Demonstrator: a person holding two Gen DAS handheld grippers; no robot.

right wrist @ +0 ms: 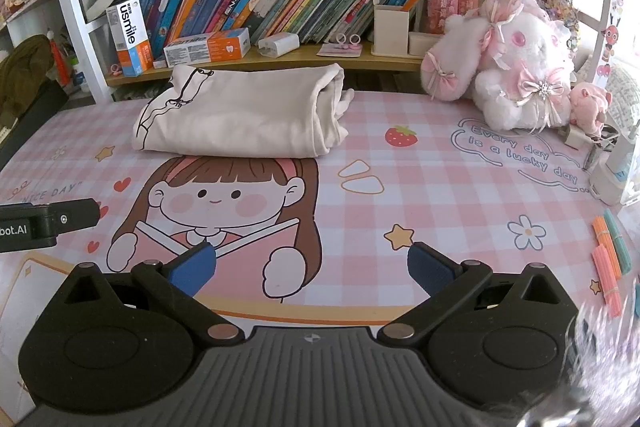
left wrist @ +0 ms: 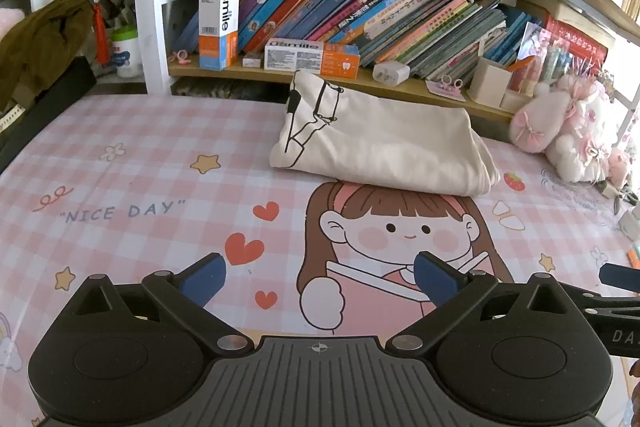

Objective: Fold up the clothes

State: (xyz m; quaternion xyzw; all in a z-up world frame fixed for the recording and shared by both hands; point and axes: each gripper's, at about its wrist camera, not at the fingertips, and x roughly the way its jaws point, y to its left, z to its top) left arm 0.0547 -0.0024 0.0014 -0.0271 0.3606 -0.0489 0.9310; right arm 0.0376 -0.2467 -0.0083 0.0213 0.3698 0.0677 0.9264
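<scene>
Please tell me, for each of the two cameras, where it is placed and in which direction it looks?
Left wrist: sits behind the open left gripper, low over the desk mat, facing the folded cream garment and bookshelf.
Right wrist: sits behind the open right gripper, facing the same way; plush rabbit at right.
Shared: garment, mat, bookshelf, rabbit.

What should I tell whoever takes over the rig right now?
Left gripper: jaws open, empty, over the desk mat.
Right gripper: jaws open, empty, over the same mat.
Cream garment: lies folded in a compact bundle at the mat's far edge, in front of the bookshelf, touched by neither gripper.
Done: the fold looks finished.
Left: possibly tuck the loose ends on the bundle's right; no other clothes in view.
</scene>
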